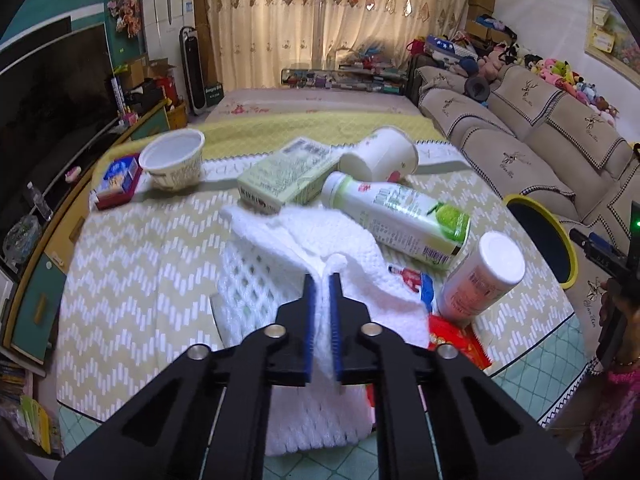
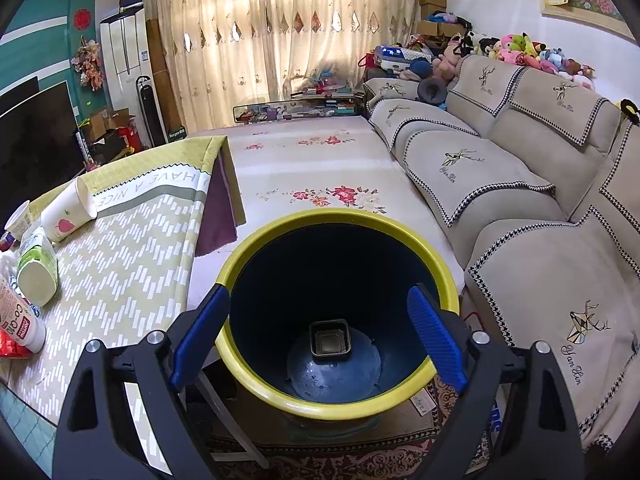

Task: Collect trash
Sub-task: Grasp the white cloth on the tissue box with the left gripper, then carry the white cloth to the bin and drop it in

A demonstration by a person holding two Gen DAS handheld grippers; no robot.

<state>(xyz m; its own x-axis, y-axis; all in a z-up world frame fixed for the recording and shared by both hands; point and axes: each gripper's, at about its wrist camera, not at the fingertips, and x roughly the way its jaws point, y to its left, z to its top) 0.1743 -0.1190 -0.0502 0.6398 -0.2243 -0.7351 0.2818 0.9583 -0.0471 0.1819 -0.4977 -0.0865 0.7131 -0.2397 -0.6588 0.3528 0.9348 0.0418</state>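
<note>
1. Jaws of the left gripper (image 1: 321, 280) are pinched together on a fold of the white foam net (image 1: 304, 248). The fold pokes up between the blue pads.
2. Jaws of the right gripper (image 2: 318, 336) stand wide apart with nothing in them. They hang over the open mouth of the bin (image 2: 276, 390), which has a yellow rim and sits beside the table.
3. The net lies on the table (image 1: 132, 256), partly on top of a red wrapper (image 1: 456, 336). A white jar (image 1: 480, 280) stands just beside it, and a milk bottle (image 1: 400, 216) lies near.
4. Farther back are a green carton (image 1: 288, 176), a tipped paper cup (image 1: 380, 154) and a white tub (image 1: 174, 164).
5. To do this step well, I think the left hand should keep squeezing and lift the net straight up, slowly. The net is soft and light, so it may drag the red wrapper or bump the jar.
6. Then it should carry the net over the bin and only let go when the net is above the dark hole.
7. A small black tray (image 2: 330, 339) already lies at the bottom of the bin.
</note>
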